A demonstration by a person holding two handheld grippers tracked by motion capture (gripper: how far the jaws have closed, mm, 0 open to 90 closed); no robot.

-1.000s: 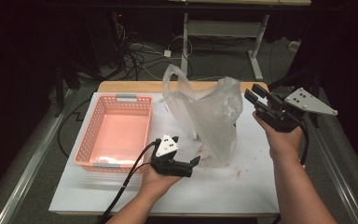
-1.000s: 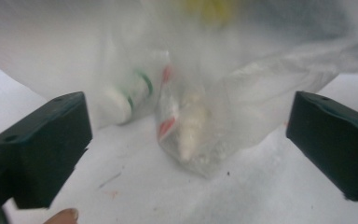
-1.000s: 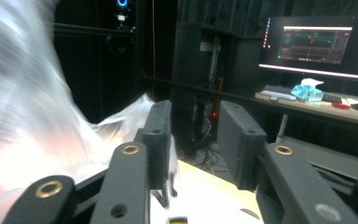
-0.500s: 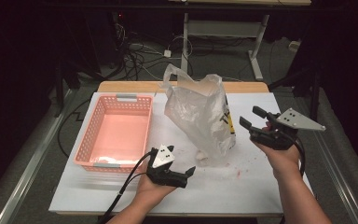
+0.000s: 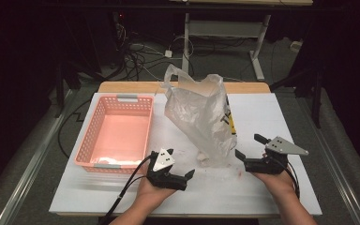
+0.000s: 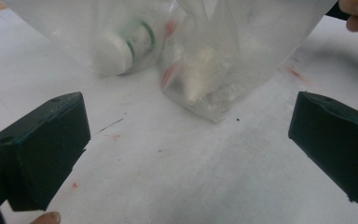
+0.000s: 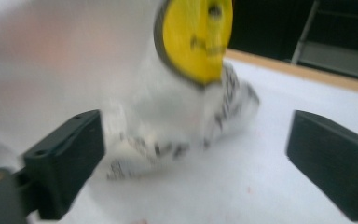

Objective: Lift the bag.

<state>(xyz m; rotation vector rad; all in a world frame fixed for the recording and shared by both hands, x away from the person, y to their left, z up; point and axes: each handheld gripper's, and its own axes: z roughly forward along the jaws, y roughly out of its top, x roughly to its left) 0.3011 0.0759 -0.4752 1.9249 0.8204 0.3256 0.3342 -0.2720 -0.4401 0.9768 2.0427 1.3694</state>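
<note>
We see the clear plastic bag (image 5: 201, 117) slumped on the white tabletop (image 5: 281, 117) near its centre, its open mouth at the far end and its bulging bottom toward us. The pink basket (image 5: 117, 133) sits at about nine o'clock from the bag, just beside it.

The left gripper (image 5: 180, 178) lies low at roughly seven o'clock from the bag, the hand cupped under its body from below and the forearm entering from the bottom edge. Its jaws stand wide apart with nothing between them, aimed toward the bag's lower end. In the left gripper view the bag's bottom (image 6: 205, 70) lies ahead of the jaws, and through the film we make out a white bottle with a green ring (image 6: 121, 49) and a small white packet (image 6: 198, 74) (both lying inside the bag).

The right gripper (image 5: 249, 152) sits at about four o'clock from the bag, held level by a hand underneath, jaws pointing toward the bag's side. Its jaws have just been opening and now stand far apart, with nothing between them. The right gripper view is blurred, yet a yellow disc (image 7: 196, 35) shows inside the bag, with printed film below it.
</note>
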